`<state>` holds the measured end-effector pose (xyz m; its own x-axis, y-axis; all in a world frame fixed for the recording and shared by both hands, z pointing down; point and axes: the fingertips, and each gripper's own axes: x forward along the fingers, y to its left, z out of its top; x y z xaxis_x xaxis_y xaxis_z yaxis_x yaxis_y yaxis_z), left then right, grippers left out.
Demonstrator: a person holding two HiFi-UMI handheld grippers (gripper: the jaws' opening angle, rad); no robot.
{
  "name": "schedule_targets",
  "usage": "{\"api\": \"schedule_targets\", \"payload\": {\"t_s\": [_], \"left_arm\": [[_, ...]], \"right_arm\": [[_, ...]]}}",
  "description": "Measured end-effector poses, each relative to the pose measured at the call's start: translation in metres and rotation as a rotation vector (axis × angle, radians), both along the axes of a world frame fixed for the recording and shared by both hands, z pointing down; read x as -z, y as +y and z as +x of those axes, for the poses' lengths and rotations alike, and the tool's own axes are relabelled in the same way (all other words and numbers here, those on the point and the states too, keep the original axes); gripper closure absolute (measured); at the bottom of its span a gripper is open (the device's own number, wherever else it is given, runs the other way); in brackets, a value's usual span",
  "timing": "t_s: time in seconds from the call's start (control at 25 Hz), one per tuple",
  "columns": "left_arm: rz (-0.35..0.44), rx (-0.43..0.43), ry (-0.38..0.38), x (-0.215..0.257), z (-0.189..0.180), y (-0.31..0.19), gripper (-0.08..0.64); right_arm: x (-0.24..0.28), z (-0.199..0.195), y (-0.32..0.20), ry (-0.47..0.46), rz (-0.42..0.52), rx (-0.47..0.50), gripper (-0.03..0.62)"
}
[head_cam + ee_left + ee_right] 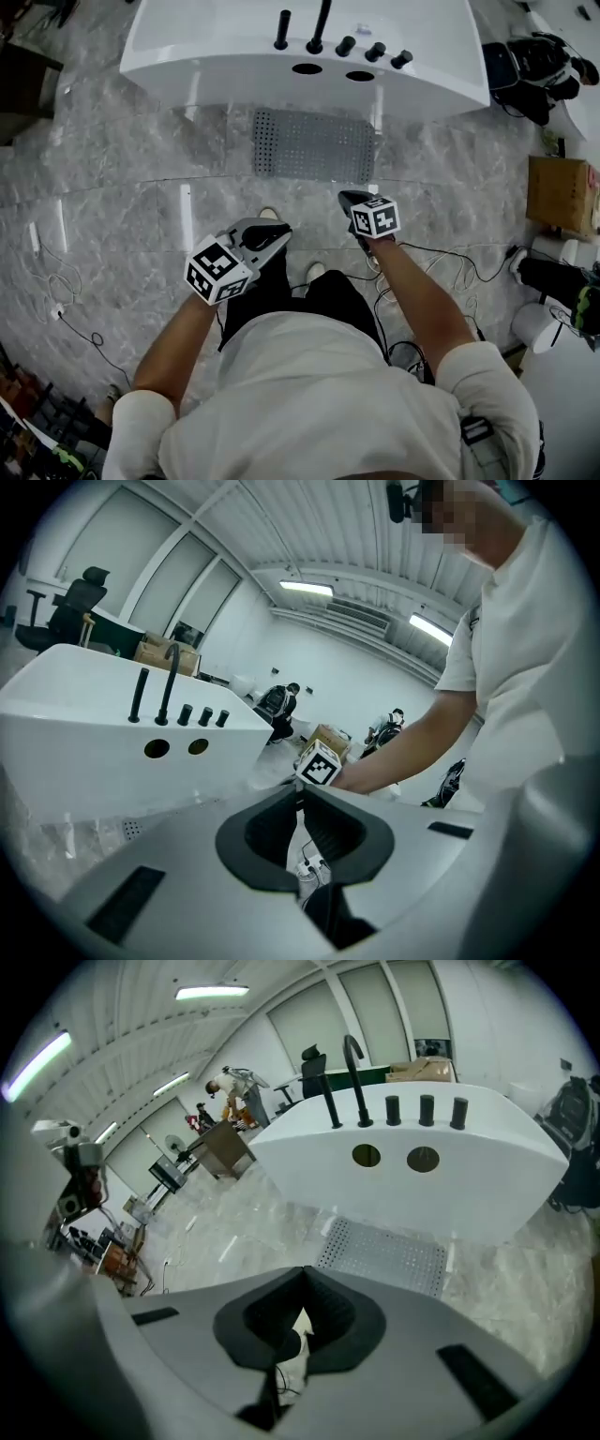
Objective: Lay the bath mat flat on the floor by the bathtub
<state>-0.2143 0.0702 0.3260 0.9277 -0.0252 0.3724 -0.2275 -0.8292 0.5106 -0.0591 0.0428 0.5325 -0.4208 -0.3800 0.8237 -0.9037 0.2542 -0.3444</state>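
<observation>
Directly ahead, the grey perforated bath mat (pixel 314 145) lies flat on the marble floor (pixel 112 206), its far edge right against the foot of the white bathtub (pixel 216 47), below the two round holes in the tub wall. A black tap (pixel 322 26) and a row of black knobs stand on the tub rim above it. Both grippers are held up near the person's body, well apart from the mat. Left gripper (pixel 281 232): jaws clenched, tips meeting, nothing between them in its own view (pixel 300 797). Right gripper (pixel 348 198): the same, tips together and nothing held (pixel 305 1272); its view looks down on the mat (pixel 384 1255) spread out in front of the tub. Loose cables (pixel 70 300) trail over the floor at left, and a cardboard box (pixel 561 192) sits at right.
</observation>
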Motion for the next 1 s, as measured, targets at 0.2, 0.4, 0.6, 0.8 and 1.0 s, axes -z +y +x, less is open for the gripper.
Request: {"api": "schedule_targets", "payload": {"t_s": [0.2,0.4,0.6,0.8,1.0], "left_arm": [[0.025,-0.003,-0.014,0.021,0.03,0.049,0.526],[0.064,-0.011,-0.01,0.05,0.063,0.104,0.526],[0.086,-0.022,-0.012,0.072,0.084,0.159,0.525],[0.125,-0.031,-0.023,0.086,0.096,0.192,0.525],[0.146,-0.023,-0.034,0.091,0.098,0.216,0.526]], "right_arm": [[0.071,0.012,0.08,-0.001,0.085,0.14,0.582],[0.133,0.039,0.154,-0.015,0.175,0.15,0.581],[0.178,0.059,0.218,-0.011,0.242,0.141,0.582],[0.206,0.073,0.264,-0.004,0.291,0.143,0.583],[0.223,0.073,0.292,-0.012,0.343,0.133,0.583]]}}
